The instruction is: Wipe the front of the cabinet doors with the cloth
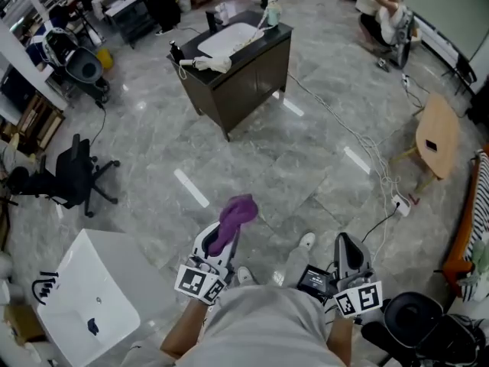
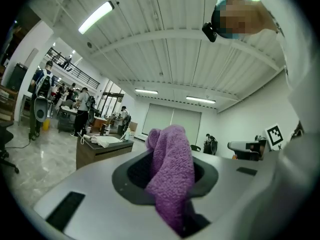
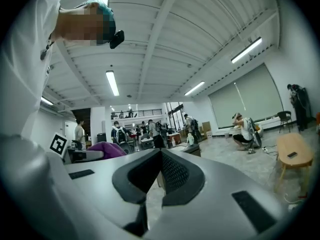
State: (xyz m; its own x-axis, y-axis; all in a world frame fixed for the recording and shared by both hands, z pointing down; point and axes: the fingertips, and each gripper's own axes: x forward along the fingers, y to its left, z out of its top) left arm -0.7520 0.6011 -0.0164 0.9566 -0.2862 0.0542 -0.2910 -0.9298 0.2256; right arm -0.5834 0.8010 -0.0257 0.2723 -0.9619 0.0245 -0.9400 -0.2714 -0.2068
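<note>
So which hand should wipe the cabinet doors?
Left, probably. The left gripper pinches the purple cloth; the right gripper is shut on nothing. The cabinet stands far off from both.

A big open lab hall: polished stone floor [image 1: 252,155], a free-standing sink cabinet [image 1: 248,71], an office chair [image 1: 72,176], loose cables [image 1: 359,138], long tube lights [image 2: 97,16], and people [image 3: 152,132] working below a railed mezzanine [image 3: 134,114]

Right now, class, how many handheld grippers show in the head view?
2. The left gripper, shut on the purple cloth, is low, left of centre; the right gripper, shut and empty, low at right. None looks hidden.
</note>
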